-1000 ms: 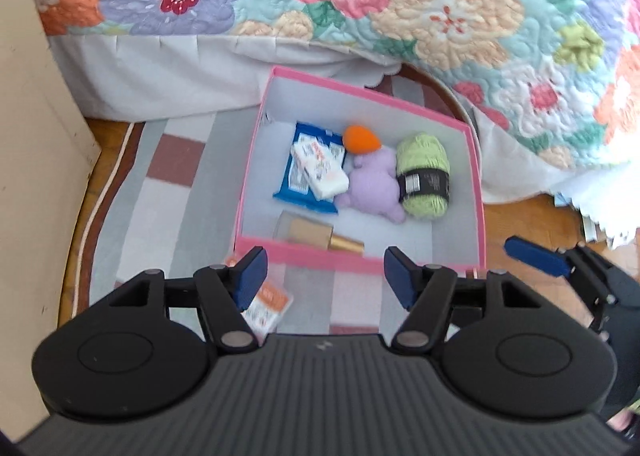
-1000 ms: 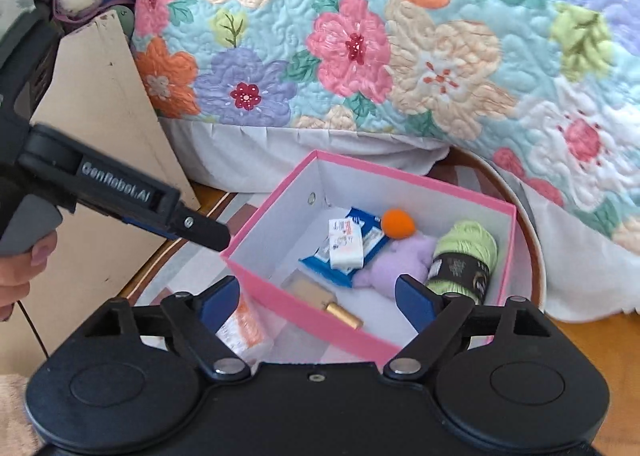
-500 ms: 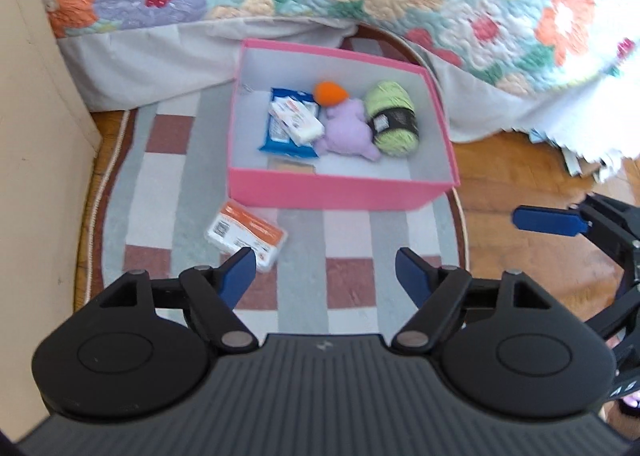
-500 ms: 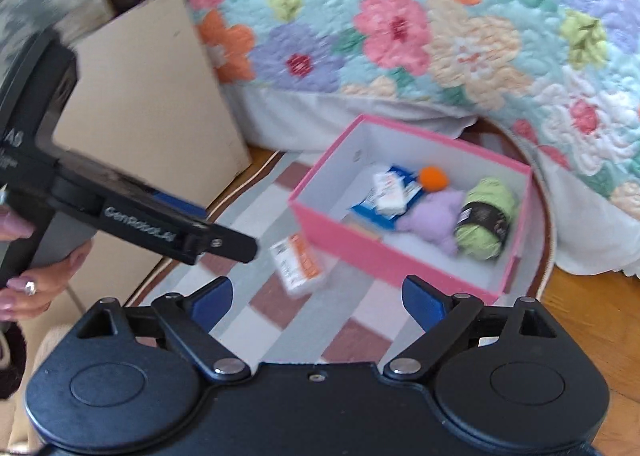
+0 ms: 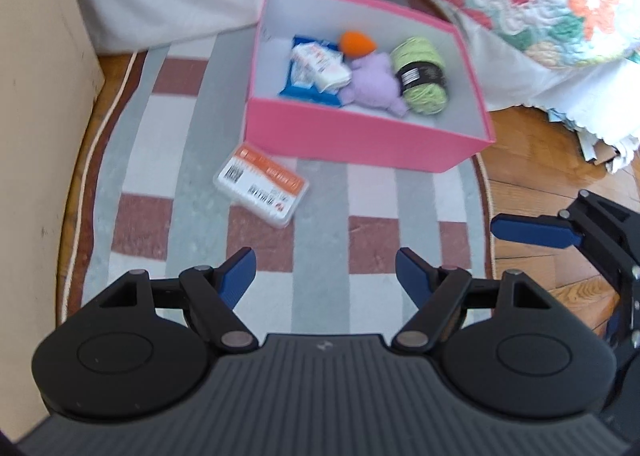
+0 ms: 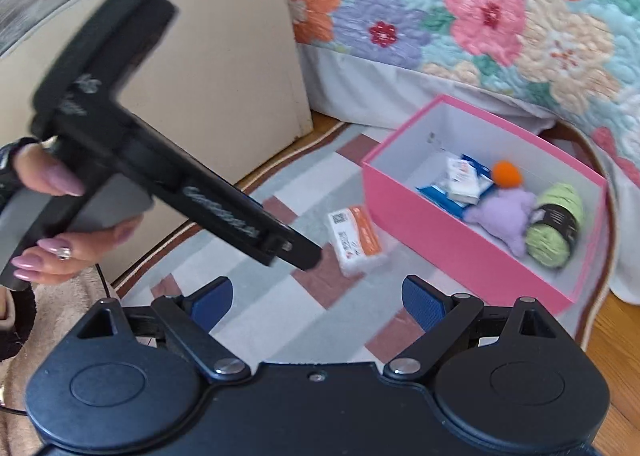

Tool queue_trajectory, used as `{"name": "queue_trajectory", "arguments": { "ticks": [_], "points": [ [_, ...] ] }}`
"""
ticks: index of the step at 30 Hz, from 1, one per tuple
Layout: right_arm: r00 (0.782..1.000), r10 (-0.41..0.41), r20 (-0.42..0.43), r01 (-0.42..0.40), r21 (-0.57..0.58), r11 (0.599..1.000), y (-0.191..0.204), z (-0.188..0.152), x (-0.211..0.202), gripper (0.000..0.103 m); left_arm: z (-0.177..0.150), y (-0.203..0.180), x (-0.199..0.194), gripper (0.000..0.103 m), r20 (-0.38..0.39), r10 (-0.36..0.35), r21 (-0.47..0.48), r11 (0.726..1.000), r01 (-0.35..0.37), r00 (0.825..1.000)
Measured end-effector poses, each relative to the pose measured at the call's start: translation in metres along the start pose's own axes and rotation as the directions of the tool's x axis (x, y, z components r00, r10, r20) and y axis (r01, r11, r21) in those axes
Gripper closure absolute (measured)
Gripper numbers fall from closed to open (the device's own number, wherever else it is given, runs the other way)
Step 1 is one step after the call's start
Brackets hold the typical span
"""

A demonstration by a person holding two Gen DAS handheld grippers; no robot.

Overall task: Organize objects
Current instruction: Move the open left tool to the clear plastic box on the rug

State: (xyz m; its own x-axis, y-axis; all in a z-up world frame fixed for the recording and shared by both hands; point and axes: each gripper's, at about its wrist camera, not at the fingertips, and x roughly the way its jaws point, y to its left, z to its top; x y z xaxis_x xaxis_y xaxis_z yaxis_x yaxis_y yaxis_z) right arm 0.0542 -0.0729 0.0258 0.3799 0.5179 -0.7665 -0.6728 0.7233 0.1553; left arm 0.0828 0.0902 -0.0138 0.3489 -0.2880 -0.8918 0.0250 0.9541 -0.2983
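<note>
1. The right wrist view alone shows the person's left hand gripping the left gripper's handle, with a beige panel behind it; the left wrist view alone shows wooden floor off to the right of its fingers.
2. The left gripper hangs wide open over the striped rug, holding nothing. The right gripper is likewise spread wide and empty.
3. Ahead and slightly left of the left gripper's fingers, the orange-and-white packet lies flat on the rug, just beside the near wall of the pink box; whether they touch I cannot tell.
4. Bare rug lies between both grippers and the packet.
5. Inside the box, left to right: a blue pouch under a white packet, an orange ball, a purple plush, and green yarn.
6. A floral quilt hangs beyond the box.
</note>
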Motion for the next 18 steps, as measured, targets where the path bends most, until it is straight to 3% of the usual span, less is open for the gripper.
{"name": "queue_trajectory", "arguments": {
  "ticks": [8, 18],
  "points": [
    [0.999, -0.025, 0.042, 0.025, 0.012, 1.0, -0.017, 0.003, 0.052, 0.009, -0.004, 0.036, 0.044, 0.027, 0.035, -0.013, -0.088, 0.996, 0.016, 0.999],
    [0.997, -0.062, 0.053, 0.068, -0.122, 0.99, -0.027, -0.005, 0.117, 0.009, -0.007, 0.065, 0.088, 0.028, 0.065, 0.029, -0.192, 0.981, -0.016, 0.997]
  ]
}}
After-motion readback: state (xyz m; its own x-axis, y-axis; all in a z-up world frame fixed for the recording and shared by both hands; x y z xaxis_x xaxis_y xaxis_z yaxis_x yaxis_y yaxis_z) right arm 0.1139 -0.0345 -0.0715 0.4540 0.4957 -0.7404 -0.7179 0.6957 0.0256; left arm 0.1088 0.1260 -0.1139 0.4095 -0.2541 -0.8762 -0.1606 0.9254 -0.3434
